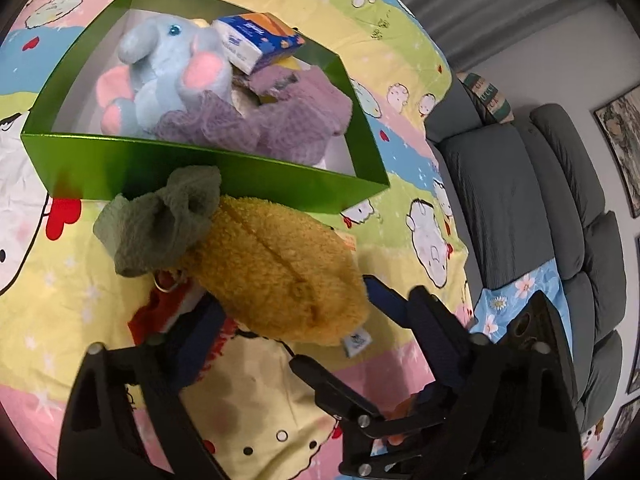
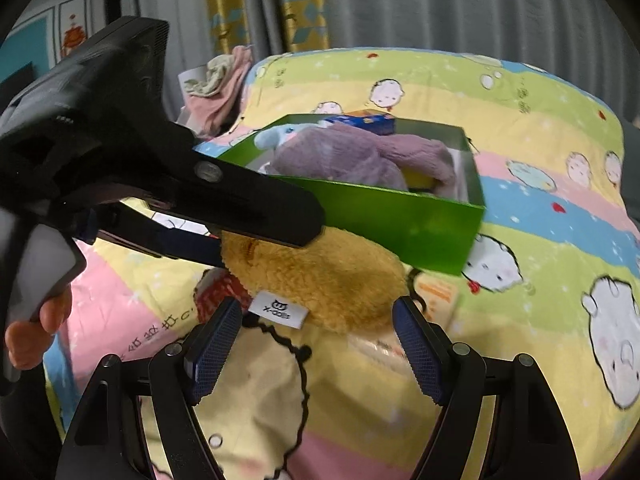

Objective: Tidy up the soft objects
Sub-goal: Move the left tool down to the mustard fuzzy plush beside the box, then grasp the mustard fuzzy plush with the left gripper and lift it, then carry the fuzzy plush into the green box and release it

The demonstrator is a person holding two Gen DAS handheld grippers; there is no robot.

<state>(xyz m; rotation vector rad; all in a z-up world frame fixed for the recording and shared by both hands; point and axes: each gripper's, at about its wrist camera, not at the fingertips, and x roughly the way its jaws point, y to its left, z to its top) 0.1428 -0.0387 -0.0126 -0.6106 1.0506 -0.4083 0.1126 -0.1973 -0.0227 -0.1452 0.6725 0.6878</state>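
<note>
I have a yellow plush toy (image 1: 280, 268) with a green leafy top (image 1: 160, 224) lying on the cartoon-print bedspread (image 1: 404, 12), its leaf end touching the near wall of the green box (image 1: 200, 172). My left gripper (image 1: 288, 312) straddles the toy's lower end with its jaws spread; I see no pad pressing into the fur, so I read it as released. My right gripper (image 2: 316, 332) sits just short of the same end, near the white label (image 2: 280, 309), jaws apart and holding nothing.

In the right wrist view the left gripper crosses over the toy, and it blocks my sight of the box's left corner. The box already holds a blue elephant plush (image 1: 160, 68), a purple fuzzy cloth (image 1: 296, 116) and a tissue pack (image 1: 256, 40) lying on top. A red item (image 1: 154, 312) lies under the left finger, too hidden to identify. A grey sofa (image 1: 520, 184) stands beside the bed, and crumpled clothes (image 2: 216, 80) lie beyond its far edge.
</note>
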